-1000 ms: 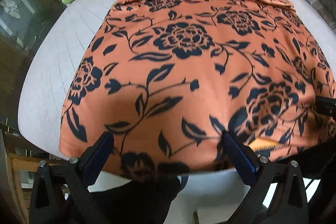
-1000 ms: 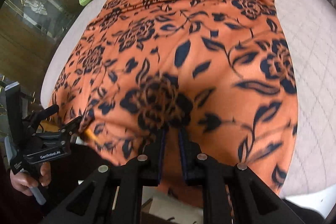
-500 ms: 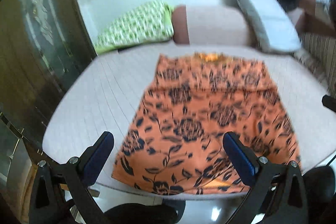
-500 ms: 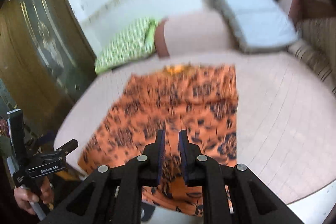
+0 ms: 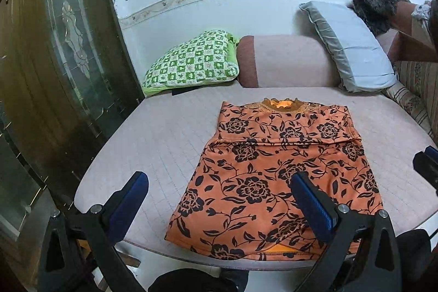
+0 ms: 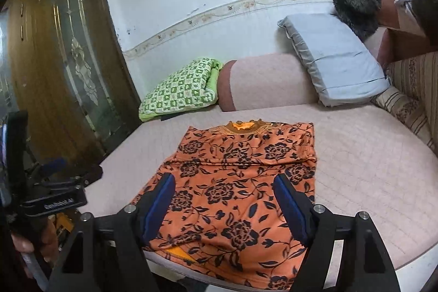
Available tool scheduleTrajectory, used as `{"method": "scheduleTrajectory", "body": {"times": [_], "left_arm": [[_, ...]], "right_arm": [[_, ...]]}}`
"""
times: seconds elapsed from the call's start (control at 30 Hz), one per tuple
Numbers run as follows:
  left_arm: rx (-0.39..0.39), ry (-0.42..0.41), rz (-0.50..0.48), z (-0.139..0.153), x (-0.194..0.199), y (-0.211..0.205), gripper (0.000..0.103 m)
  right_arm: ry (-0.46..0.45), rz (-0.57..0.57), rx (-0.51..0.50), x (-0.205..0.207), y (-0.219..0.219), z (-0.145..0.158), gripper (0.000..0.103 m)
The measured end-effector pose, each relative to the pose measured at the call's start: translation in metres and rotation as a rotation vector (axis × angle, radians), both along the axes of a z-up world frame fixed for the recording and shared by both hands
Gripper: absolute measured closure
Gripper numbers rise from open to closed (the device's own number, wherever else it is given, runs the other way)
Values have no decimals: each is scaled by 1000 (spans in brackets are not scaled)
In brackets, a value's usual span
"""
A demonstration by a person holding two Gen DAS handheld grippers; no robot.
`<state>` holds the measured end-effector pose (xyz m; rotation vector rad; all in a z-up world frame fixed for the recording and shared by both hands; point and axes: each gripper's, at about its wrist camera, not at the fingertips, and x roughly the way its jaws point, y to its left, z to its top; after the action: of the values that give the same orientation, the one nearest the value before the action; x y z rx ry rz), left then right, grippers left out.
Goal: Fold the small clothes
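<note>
On the pink sofa seat [image 5: 169,133] the orange floral top [image 5: 276,179] lies flat, sleeves apparently tucked in, hem overhanging the front edge. Left gripper [image 5: 219,205] and right gripper [image 6: 225,203] hover with fingers apart, holding nothing. Cross-folds appear outstanding.

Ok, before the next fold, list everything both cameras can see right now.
Orange floral-print top: one, orange with black flowers, flat on the bed, hem at the near edge.
Pink quilted bed cover: one, pink, under the top.
Green checked pillow: one, green and white, far left.
Pink bolster: one, pink, far middle.
Grey-blue pillow: one, far right.
Wooden glass-panelled door: one, brown, left.
Left gripper: jaws open, holding nothing.
Right gripper: jaws open, holding nothing.
</note>
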<state>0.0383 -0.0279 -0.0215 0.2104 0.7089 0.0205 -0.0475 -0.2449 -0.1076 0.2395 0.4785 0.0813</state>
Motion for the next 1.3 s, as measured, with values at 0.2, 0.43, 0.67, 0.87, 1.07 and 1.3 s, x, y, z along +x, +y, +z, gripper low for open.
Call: {"method": "scheduleTrajectory", "body": {"times": [0.2, 0.43, 0.67, 0.87, 1.07, 1.3], "left_arm": [[3, -8, 23, -2, 0, 10, 0], [-14, 18, 64, -14, 7, 32, 0], [-13, 55, 125, -28, 14, 65, 0], [0, 91, 198, -39, 21, 105, 0], [-34, 230, 290, -82, 30, 166, 0], [-169, 403, 371, -134, 30, 209, 0]], "right_arm": [[2, 15, 17, -1, 6, -4, 26], [74, 29, 3, 8, 16, -23, 26], [141, -13, 67, 15, 1, -42, 26], [169, -2, 44, 19, 4, -47, 26], [185, -24, 53, 13, -11, -52, 26], [216, -66, 94, 3, -38, -58, 26]]}}
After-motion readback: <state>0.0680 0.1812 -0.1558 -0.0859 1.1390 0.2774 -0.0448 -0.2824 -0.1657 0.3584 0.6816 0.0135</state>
